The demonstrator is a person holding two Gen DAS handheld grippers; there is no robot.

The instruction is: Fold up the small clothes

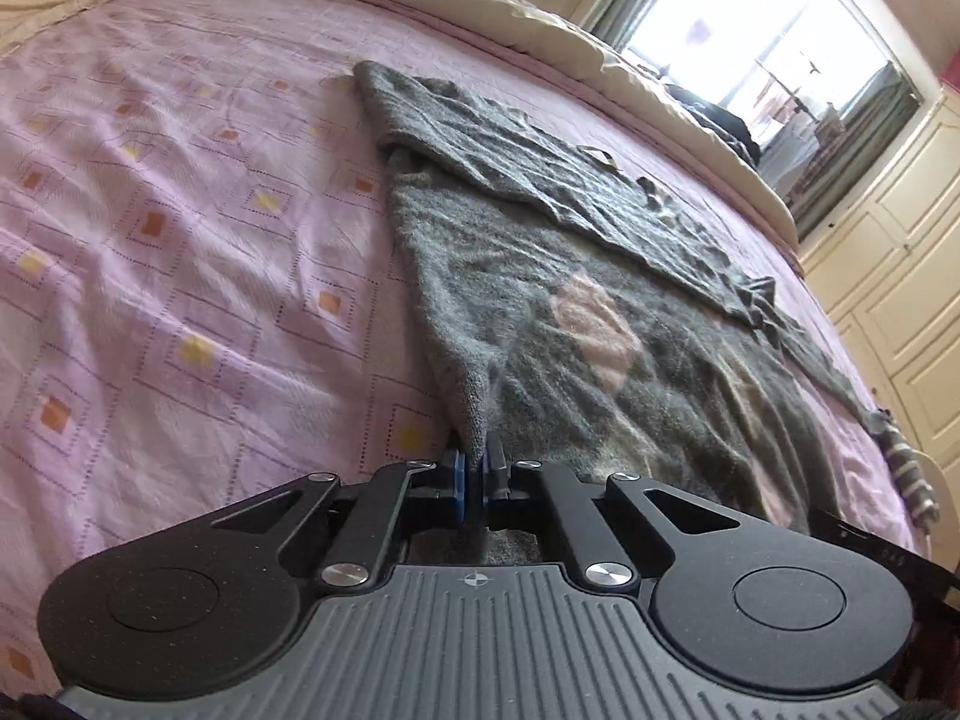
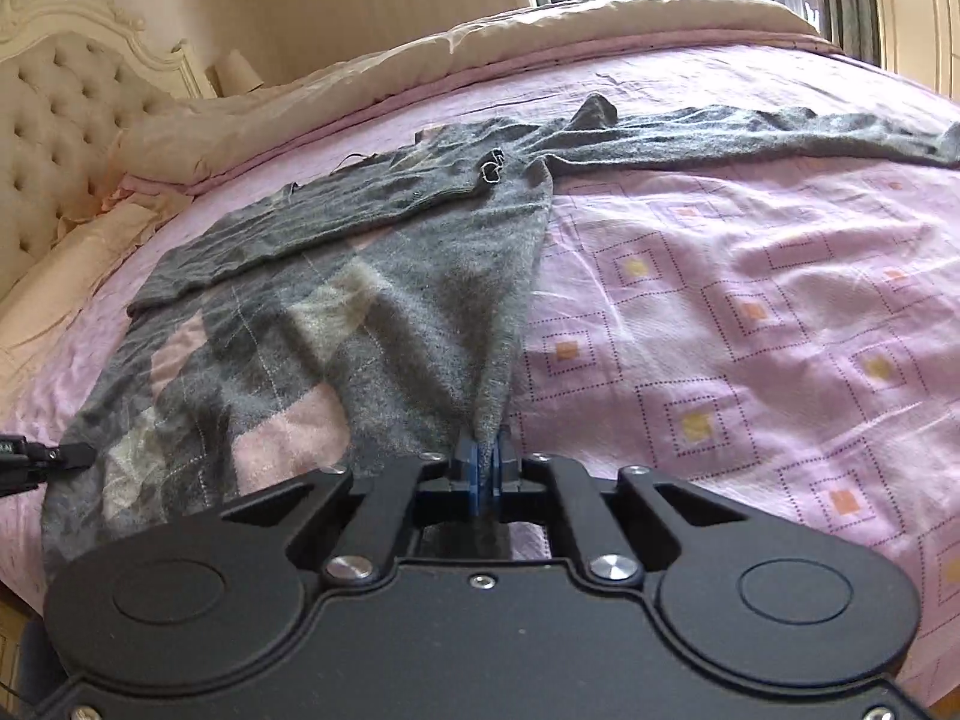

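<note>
A grey knitted sweater (image 1: pixel 600 312) with pink and pale diamond patches lies on the pink bedspread (image 1: pixel 180 210). One sleeve is folded across its chest. My left gripper (image 1: pixel 478 468) is shut on the sweater's left hem corner and lifts the edge slightly. In the right wrist view the sweater (image 2: pixel 360 300) lies left of centre, and its other sleeve (image 2: pixel 780 132) stretches out to the right. My right gripper (image 2: pixel 485 468) is shut on the right hem corner. The left gripper's tip (image 2: pixel 66 456) shows at the far left edge.
A cream quilt (image 1: pixel 540 18) is bunched along the far side of the bed. A tufted cream headboard (image 2: pixel 72 114) stands at the left. A window (image 1: pixel 768 42) and cream wardrobe doors (image 1: pixel 900 276) are beyond the bed. Bare pink bedspread (image 2: pixel 750 330) lies right of the sweater.
</note>
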